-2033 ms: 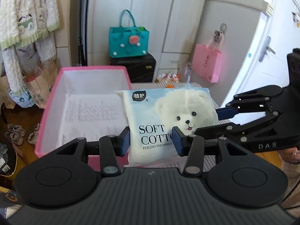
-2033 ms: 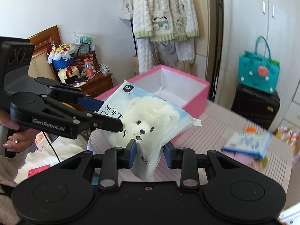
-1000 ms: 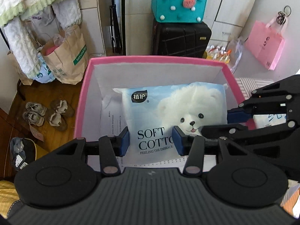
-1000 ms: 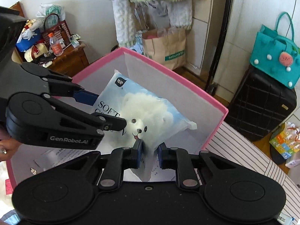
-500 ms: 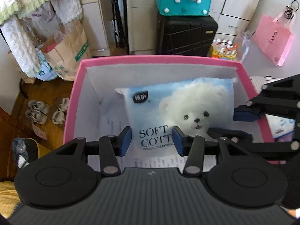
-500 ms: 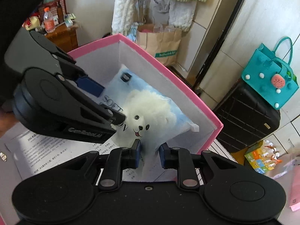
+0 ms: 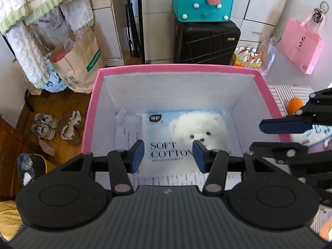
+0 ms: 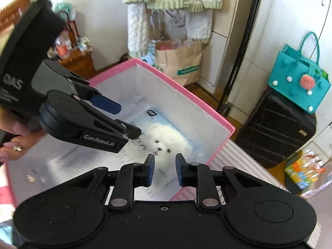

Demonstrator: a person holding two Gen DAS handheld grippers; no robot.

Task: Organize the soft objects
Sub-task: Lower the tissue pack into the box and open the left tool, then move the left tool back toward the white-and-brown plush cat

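Tissue pack (image 7: 186,132): I see it lying flat on the floor of the pink box (image 7: 91,112), bear face and "SOFT COTTON" print up, free of both tools.
Left hand-held gripper (image 7: 168,155): my jaws stand spread above the pack's near edge, nothing between the blue pads, no pad touching the wrapper; the pack sits below and just ahead of them.
Left hand-held gripper, seen from the right wrist (image 8: 124,122): it reaches in over the box from the left side, its tips hanging above the lettered end of the pack.
Right hand-held gripper (image 8: 165,171): I read a clear gap between its pads, so the jaws are parted and empty; the bear face lies just beyond the tips, lower down inside the box.
Right hand-held gripper, seen from the left wrist (image 7: 286,133): it comes in over the box's right wall, apart from the pack.
Person's hand (image 8: 14,139): fingers wrapped on the left tool's grip, a ring showing.
Printed paper (image 7: 126,132): it lies under the pack, on the box floor.
Tabletop (image 7: 288,95): striped cloth beside the box, an orange ball (image 7: 295,105) on it.
Beyond: a black suitcase (image 7: 207,41) with a teal bag (image 7: 204,0) on top.
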